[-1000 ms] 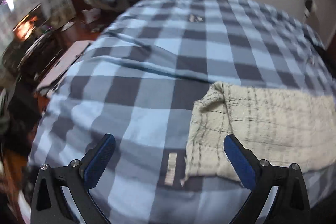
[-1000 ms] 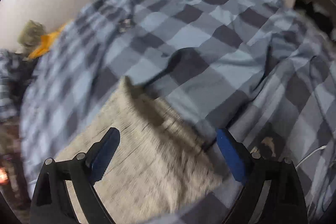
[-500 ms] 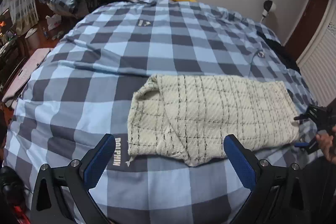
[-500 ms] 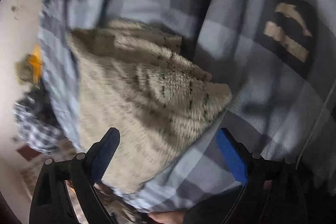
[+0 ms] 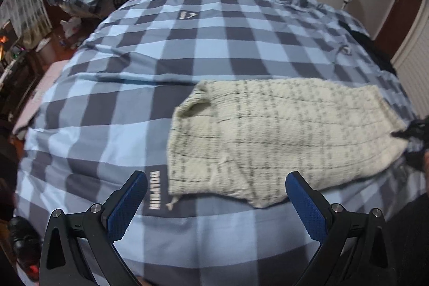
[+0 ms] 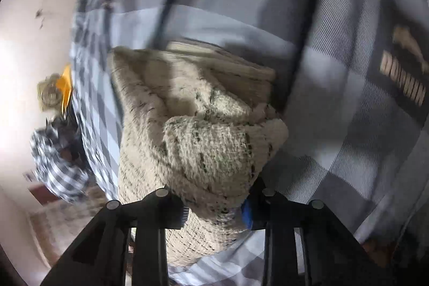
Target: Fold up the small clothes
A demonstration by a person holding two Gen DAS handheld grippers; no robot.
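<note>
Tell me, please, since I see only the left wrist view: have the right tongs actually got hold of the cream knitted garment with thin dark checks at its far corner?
Observer: Yes. In the right wrist view the right tongs are closing with a bunched corner of the cream knitted garment between the pads.
Operator: Thank you. Is that corner flat?
Observer: No, it is humped up into a thick wad above the blue-and-grey checked bedcover.
Operator: Anything printed nearby?
Observer: A pale "DOLPHIN" logo lies beyond that corner, clear of the garment.
</note>
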